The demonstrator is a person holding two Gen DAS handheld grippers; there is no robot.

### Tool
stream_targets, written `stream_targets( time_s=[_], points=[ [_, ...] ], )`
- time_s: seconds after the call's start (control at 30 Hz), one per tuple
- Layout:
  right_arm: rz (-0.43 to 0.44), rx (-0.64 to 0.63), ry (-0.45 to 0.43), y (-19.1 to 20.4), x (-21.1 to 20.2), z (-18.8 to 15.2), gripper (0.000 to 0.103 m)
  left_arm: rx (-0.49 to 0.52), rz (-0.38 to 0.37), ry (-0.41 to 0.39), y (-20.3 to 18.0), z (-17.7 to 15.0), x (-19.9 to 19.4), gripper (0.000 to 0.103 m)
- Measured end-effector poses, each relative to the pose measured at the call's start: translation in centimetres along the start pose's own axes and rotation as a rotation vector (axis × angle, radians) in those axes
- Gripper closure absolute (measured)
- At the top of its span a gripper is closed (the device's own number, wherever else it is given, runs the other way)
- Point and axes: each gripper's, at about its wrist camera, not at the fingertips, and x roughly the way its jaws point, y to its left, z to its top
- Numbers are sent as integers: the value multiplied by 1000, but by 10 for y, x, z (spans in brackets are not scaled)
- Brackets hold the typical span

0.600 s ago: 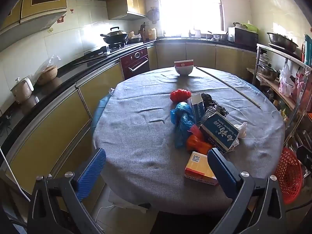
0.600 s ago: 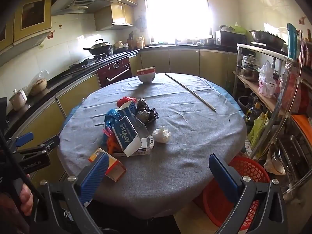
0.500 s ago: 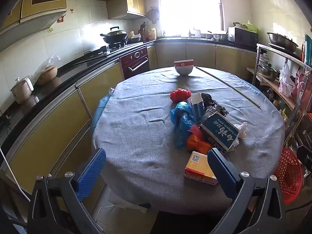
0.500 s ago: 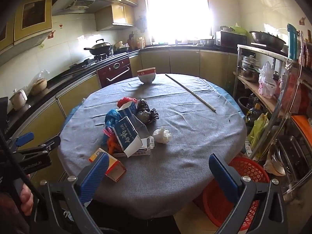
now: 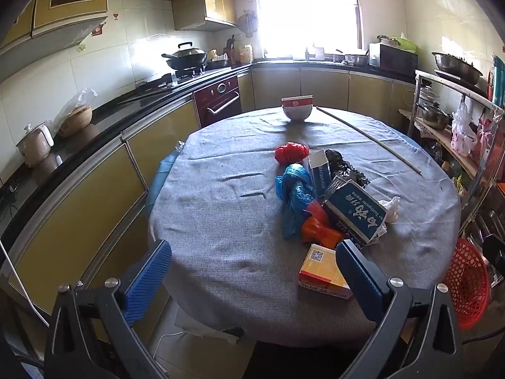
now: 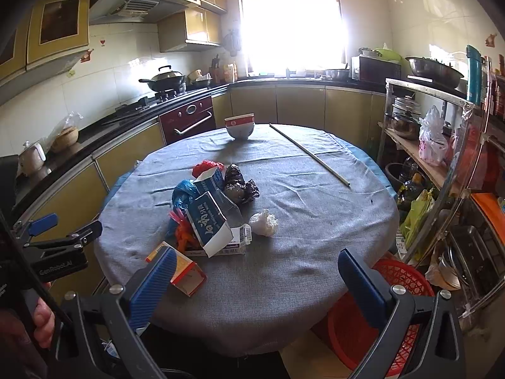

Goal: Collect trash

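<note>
Left hand-held gripper [image 5: 252,271]: jaws spread wide, holding nothing, hovering off the near edge of the worktop [image 5: 221,221].
Right hand-held gripper [image 6: 255,274]: also wide apart and empty, over the near rim, the red basket [image 6: 397,284] showing between its fingers on the floor below.
Trash pile: heaped right of the worktop's middle, running as a line from near edge toward the far side.
Blue carton [image 5: 353,211]: lies tilted on the heap, open end toward the near edge.
Yellow box [image 5: 318,268]: flat, nearest the edge, just beside the left gripper's right finger.
Blue bag [image 5: 295,195]: stretched lengthwise, near to far.
Red bag [image 5: 290,153]: far end of the line.
White wad [image 6: 263,222]: apart, right of the carton.
Open room: bare cloth left of the pile.
Far side: bowl [image 5: 296,109]; a long stick [image 5: 369,137] lies slantwise.
</note>
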Motion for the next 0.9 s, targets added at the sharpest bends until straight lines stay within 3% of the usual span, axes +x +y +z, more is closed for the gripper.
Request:
stream_targets(
  time_s=[0.17,0.3,0.9],
  points=[
    [-8,-22,-49,2,-1,-2,0,-2,-1,4,1,0,1,0],
    [-2,-16,-12,2,2,0,0,-4,0,10,3,-1,3,0],
    [0,-26,1,5,11,1,0,-13,5,34,6,-2,12,0]
  ],
)
